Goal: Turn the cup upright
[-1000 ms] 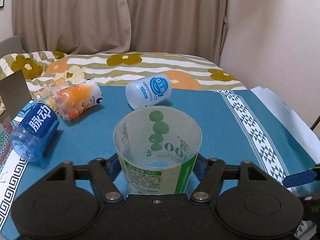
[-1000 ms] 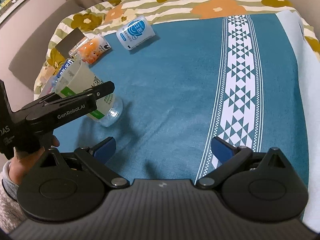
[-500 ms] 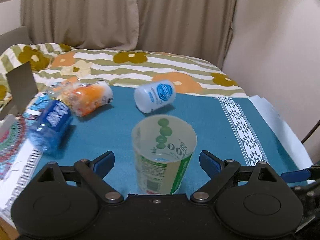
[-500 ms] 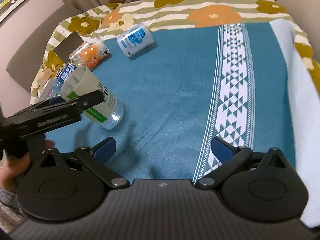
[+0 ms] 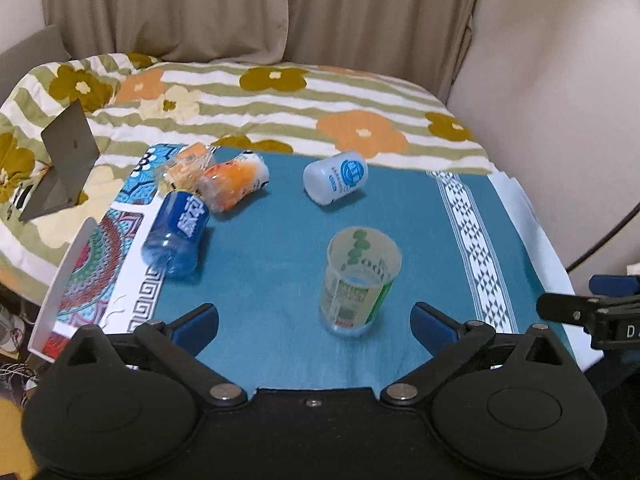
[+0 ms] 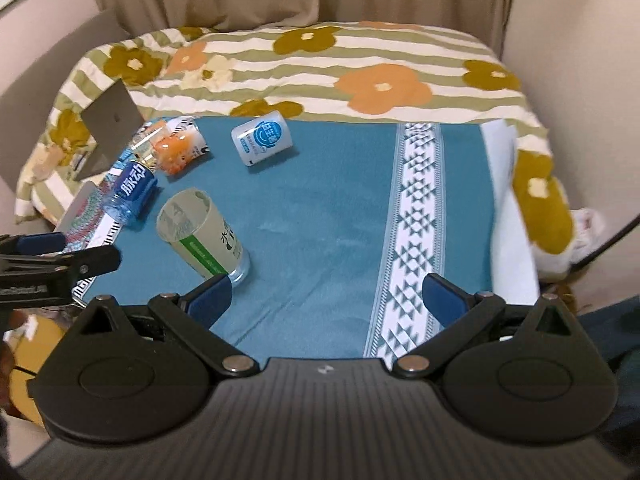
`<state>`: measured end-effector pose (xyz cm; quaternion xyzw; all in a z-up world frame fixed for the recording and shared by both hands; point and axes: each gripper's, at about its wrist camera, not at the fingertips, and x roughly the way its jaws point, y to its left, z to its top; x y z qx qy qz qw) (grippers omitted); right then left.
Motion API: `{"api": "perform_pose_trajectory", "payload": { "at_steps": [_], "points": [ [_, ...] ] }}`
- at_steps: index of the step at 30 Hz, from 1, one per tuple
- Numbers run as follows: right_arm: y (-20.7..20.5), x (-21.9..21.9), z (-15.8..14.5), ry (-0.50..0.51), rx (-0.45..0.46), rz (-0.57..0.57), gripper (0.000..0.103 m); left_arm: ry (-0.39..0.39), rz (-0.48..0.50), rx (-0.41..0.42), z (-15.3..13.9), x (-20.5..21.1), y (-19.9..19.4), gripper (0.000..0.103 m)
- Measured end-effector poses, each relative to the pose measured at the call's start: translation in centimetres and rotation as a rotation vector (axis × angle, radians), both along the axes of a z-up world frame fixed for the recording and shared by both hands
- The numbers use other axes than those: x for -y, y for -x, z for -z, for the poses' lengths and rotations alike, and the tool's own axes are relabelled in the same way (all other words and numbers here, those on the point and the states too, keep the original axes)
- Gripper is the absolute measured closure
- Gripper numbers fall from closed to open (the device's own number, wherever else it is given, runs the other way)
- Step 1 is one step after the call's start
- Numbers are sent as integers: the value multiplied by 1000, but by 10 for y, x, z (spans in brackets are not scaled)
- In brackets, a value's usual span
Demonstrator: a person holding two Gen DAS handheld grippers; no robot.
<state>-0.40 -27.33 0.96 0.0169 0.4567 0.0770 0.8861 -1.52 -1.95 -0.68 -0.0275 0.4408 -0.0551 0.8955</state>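
Observation:
A clear plastic cup with a green and white label stands upright, mouth up, on the teal cloth. It also shows in the right wrist view. My left gripper is open and empty, pulled back from the cup, which stands free between and beyond its blue fingertips. My right gripper is open and empty over the cloth, right of the cup. The left gripper's finger shows at the left edge of the right wrist view.
A white cup with a blue logo, an orange cup and a blue cup lie on their sides at the far left of the cloth. A grey laptop stands on the flowered bedspread. The wall is at the right.
My left gripper opened, let go of the cup and drew back and up. The cup now stands alone on the cloth. The right gripper also pulled back.

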Motion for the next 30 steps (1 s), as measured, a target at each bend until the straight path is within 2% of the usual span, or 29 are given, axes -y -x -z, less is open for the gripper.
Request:
{"api": "perform_pose_trajectory", "payload": {
  "at_steps": [4, 12, 23, 30],
  "points": [
    [13, -14, -10, 46, 0, 37, 0, -46, 23, -11, -6, -4, 12, 0],
    [34, -39, -3, 79, -29, 91, 0, -99, 45, -20, -1, -11, 31, 0],
    [48, -51, 2, 85, -31, 148, 0, -116, 62, 41, -6, -21, 35, 0],
    [50, -55, 0, 88, -26, 153, 0, -114, 66, 45, -7, -25, 34, 0]
  ]
}}
